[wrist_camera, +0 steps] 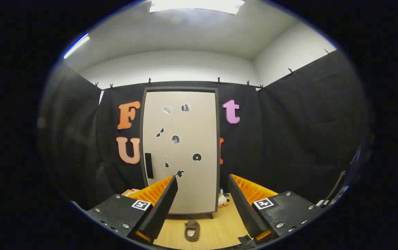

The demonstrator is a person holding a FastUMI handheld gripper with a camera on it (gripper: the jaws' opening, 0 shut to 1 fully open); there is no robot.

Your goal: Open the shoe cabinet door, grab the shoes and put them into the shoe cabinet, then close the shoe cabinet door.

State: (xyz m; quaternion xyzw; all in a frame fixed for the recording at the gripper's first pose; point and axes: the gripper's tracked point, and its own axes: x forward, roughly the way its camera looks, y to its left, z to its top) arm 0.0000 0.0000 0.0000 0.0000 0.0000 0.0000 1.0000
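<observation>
The gripper (202, 201) hangs in the air with its two fingers spread wide apart and nothing between them. Beyond the fingers stands one shoe cabinet (181, 149), tall and pale with a dark frame, set against the black cloth wall; its single door is shut. One dark handle (148, 165) sits upright near the door's left edge, about halfway down. Seven small stickers (175, 139) dot the door's face, scattered from top to bottom. One brown shoe (192, 230) lies on the wooden floor (220, 232) in front of the cabinet, low between the two fingers and apart from both. One small penguin toy (223, 199) stands on the floor just beside the cabinet's lower right corner, next to the right finger.
</observation>
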